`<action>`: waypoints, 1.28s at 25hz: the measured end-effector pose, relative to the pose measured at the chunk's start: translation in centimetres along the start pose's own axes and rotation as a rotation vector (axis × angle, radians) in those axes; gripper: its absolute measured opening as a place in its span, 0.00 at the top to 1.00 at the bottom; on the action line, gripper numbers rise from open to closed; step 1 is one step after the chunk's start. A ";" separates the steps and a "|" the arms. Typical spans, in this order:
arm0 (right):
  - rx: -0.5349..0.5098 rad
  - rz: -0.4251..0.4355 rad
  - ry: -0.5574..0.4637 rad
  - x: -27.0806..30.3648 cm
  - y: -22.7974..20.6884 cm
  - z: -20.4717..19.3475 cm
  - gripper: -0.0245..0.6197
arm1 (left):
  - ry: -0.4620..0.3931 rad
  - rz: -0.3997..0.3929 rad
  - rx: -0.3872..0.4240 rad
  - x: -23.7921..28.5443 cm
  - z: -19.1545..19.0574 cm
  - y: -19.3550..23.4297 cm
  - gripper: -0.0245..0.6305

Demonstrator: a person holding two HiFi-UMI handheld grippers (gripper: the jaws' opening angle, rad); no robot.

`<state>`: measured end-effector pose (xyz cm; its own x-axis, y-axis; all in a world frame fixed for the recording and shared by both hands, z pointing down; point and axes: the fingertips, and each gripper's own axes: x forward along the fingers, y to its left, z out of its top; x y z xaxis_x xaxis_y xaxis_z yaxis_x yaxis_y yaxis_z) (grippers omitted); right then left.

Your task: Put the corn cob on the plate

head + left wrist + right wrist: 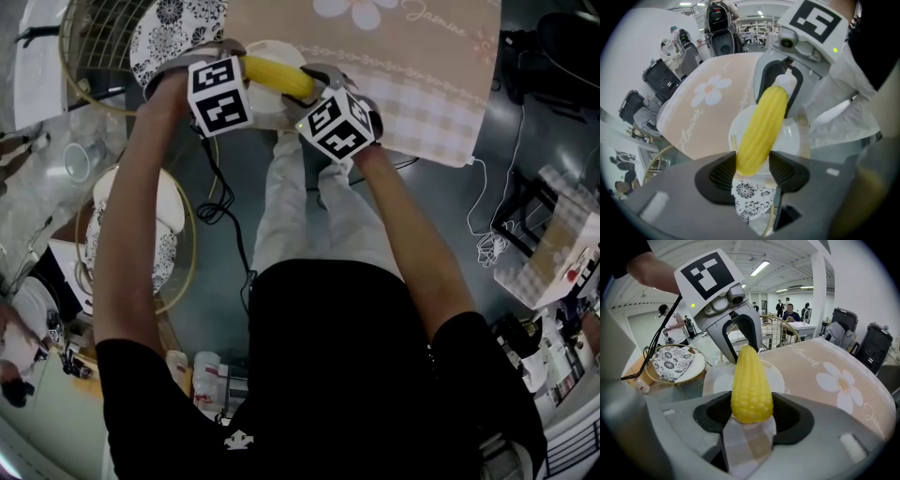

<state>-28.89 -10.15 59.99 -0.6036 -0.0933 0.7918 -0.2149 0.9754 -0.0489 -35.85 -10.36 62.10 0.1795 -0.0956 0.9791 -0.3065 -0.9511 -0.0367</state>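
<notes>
A yellow corn cob hangs level between my two grippers, just above a white plate. The left gripper is shut on one end and the right gripper on the other. In the left gripper view the cob runs away from my left gripper to the right gripper, with the plate under it. In the right gripper view my right gripper clamps the thick end of the cob, the left gripper holds the tip, and the plate lies below.
A pink flowered tablecloth with a checked border covers the table to the right of the plate. A wire basket with a patterned plate stands to its left; another basket sits lower. People stand in the background.
</notes>
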 end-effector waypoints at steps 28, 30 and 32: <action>-0.035 0.010 0.052 0.3 0.1 -0.1 0.56 | -0.046 -0.026 -0.115 1.7 -1.0 -0.7 0.59; -0.036 0.010 0.044 -0.3 0.0 0.3 0.56 | -0.055 -0.014 -0.130 1.3 -1.2 -0.6 0.59; -0.025 0.012 0.028 -1.0 0.0 0.7 0.56 | -0.067 -0.004 -0.157 0.7 -1.4 -0.5 0.60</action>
<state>-28.85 -10.24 58.77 -0.5839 -0.0761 0.8082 -0.1881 0.9812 -0.0434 -36.84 -9.52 63.04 0.2418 -0.1163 0.9633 -0.4473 -0.8944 0.0043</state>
